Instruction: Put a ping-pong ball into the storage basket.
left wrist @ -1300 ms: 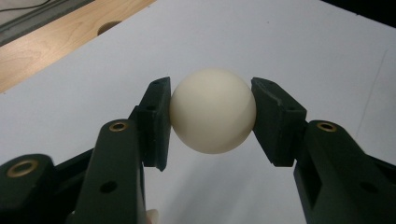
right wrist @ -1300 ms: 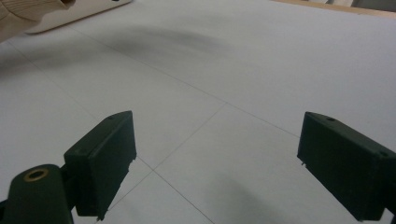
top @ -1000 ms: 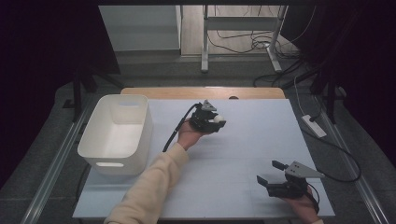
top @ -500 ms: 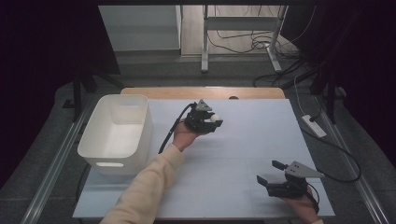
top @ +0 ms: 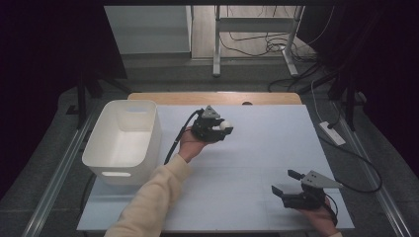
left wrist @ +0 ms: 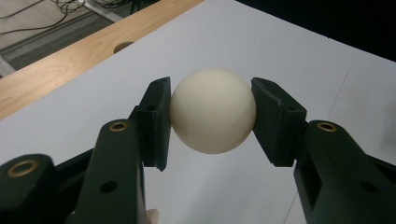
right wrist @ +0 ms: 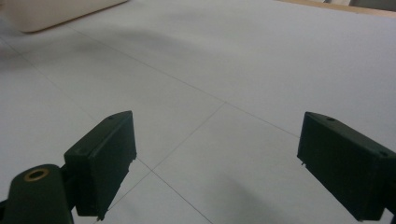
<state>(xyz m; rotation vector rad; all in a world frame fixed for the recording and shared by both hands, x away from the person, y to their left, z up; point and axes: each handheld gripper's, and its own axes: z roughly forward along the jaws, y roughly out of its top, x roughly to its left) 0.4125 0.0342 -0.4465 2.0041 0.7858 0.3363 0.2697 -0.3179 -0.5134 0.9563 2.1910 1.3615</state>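
Bin (top: pixel 123 143) first, white and deep, sits at nine o'clock on the table (top: pixel 257 163), and at its three o'clock the left gripper (top: pixel 223 127) holds a cream ball (left wrist: pixel 213 110) pinched between both pads, lifted clear of the surface. Best, I'd say, to keep that squeeze steady, carry the ball over the bin's rim and let go low inside. Down at five o'clock the right gripper (top: pixel 286 181) rests with jaws wide and nothing between them.

A small cream-white ball (left wrist: pixel 213 110), smooth, matte and perfectly round, sits clamped at its widest part between the two black pads of the left claw (left wrist: pixel 211 114), one pad pressing on each side. It hangs clear above the pale counter (top: pixel 257 168), over the far middle part, nearer the far edge than the near one.
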